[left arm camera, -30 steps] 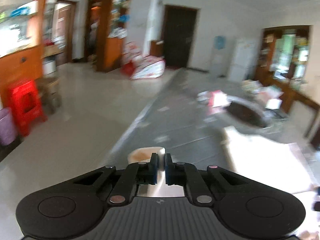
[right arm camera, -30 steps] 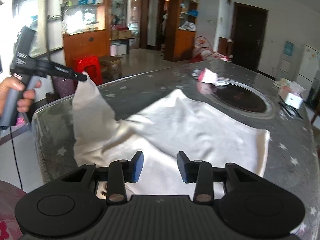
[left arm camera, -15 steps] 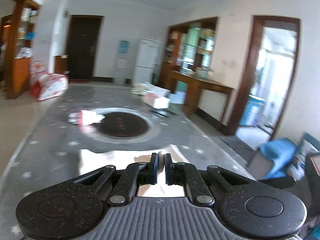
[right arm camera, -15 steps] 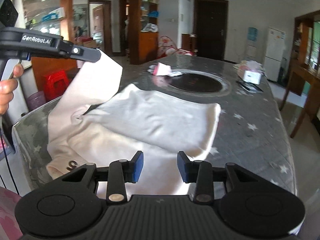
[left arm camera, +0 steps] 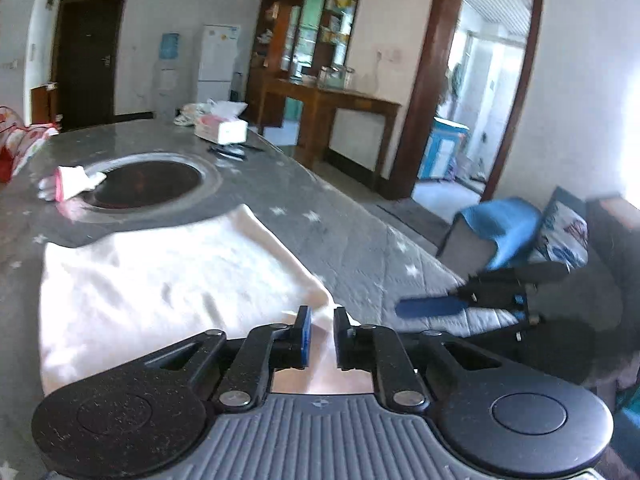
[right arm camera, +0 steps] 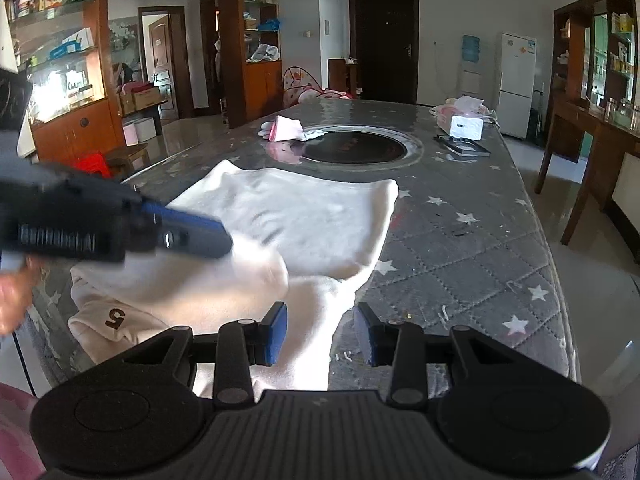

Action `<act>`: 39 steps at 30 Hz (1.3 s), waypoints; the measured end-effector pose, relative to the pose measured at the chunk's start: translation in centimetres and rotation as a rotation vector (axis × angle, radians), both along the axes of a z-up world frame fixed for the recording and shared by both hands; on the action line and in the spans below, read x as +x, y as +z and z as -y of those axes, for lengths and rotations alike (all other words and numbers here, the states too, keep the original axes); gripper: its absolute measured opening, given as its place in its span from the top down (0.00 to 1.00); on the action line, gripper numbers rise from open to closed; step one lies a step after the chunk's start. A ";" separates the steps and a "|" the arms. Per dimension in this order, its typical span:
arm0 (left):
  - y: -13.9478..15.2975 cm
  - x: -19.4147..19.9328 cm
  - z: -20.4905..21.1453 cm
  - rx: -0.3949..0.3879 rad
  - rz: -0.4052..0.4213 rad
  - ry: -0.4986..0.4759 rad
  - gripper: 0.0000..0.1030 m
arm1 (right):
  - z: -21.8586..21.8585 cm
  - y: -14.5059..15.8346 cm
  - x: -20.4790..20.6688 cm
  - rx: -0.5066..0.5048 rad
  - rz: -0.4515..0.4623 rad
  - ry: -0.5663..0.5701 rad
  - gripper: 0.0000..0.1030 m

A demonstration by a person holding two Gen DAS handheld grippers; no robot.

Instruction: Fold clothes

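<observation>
Since half a second ago the left gripper (left arm camera: 319, 320) has swung across and down: the flap of the cream garment (right arm camera: 304, 220) it was holding up high now lies folded over the body of the cloth, and its jaws, clamped then, now stand a narrow gap apart with a point of fabric between them. Whether they still pinch that point I cannot tell. Judging by this, one side fold looks to be laid, and the release seems under way or just finished.

The right gripper (right arm camera: 320, 332) hangs wide open over the garment's near end, holding nothing. A strip of cloth runs under it toward the tabletop (right arm camera: 460, 240) edge.

Everything sits relative to the dark round inset (right arm camera: 352, 148) in the tabletop. The garment lies just on the near side of that inset, its far hem almost at the ring, spread toward the person; a printed "5" shows on the near left corner. It is not yet a tidy packet, so I judge more folds are still to come.

Counted: one garment, two grippers, one round inset. Beside the inset's left rim lies one small pink-and-white bundle (right arm camera: 290, 128). Beyond its right rim stands one tissue box (right arm camera: 466, 124), with one flat dark item (right arm camera: 462, 146) just nearer than the box; what that item is I cannot make out.
</observation>
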State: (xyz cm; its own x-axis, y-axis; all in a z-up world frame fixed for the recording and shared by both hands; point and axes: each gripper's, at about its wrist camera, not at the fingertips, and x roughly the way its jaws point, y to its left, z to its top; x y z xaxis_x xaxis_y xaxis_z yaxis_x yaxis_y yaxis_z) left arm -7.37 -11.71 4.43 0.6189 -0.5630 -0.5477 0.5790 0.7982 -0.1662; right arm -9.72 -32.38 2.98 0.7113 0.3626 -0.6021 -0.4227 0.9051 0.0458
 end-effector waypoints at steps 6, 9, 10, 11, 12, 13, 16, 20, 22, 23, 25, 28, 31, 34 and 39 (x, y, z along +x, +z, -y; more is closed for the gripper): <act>0.2 -1.1 -2.1 0.025 0.045 0.007 0.57 | -1.0 0.0 0.5 0.015 -0.012 0.038 0.64; 0.1 -2.1 -4.6 0.062 0.078 0.042 0.57 | -1.8 -0.3 0.9 0.036 -0.041 0.070 0.64; -0.1 -2.3 -5.4 0.081 0.084 0.054 0.57 | -2.1 -0.5 1.0 0.039 -0.052 0.081 0.64; -0.3 -2.6 -6.5 0.104 0.091 0.073 0.57 | -2.4 -0.7 1.1 0.038 -0.062 0.090 0.64; -0.6 -2.8 -7.5 0.124 0.092 0.091 0.57 | -2.7 -0.9 1.2 0.035 -0.069 0.097 0.64; -0.8 -3.0 -8.4 0.138 0.086 0.104 0.57 | -3.0 -1.1 1.4 0.034 -0.078 0.100 0.64; -1.4 -3.8 -11.2 0.163 0.064 0.141 0.57 | -3.3 -1.8 1.9 0.045 -0.114 0.097 0.65; -2.1 -5.0 -13.7 0.197 0.050 0.157 0.53 | -3.6 -2.1 2.2 0.040 -0.140 0.092 0.68; -2.5 -5.7 -14.3 0.210 0.045 0.157 0.51 | -3.9 -2.2 2.2 0.026 -0.150 0.095 0.72; -2.6 -5.9 -14.5 0.215 0.039 0.154 0.51 | -4.1 -2.2 2.2 0.019 -0.150 0.094 0.75; -3.0 -6.1 -14.7 0.222 0.028 0.150 0.51 | -4.3 -2.2 2.2 0.011 -0.151 0.090 0.82; -3.5 -6.2 -14.6 0.229 0.027 0.156 0.52 | -4.5 -1.9 2.2 0.002 -0.146 0.086 0.92; -3.7 -5.9 -14.7 0.211 0.023 0.165 0.60 | -4.8 -1.2 1.8 -0.014 -0.117 0.093 0.94; -3.9 -5.7 -14.6 0.227 0.033 0.170 0.83 | -5.0 0.0 1.2 -0.027 -0.076 0.102 0.95; -3.7 -6.4 -14.7 0.246 0.057 0.164 0.93 | -4.7 2.0 0.0 -0.044 -0.022 0.096 0.95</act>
State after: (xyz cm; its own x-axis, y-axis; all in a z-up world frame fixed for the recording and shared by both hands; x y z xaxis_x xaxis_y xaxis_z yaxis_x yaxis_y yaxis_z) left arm -13.80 3.01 0.72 0.7241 -0.3079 -0.6171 0.4417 0.8942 0.0722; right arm -9.71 -27.70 4.97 0.6610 0.4013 -0.6341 -0.5071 0.8617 0.0167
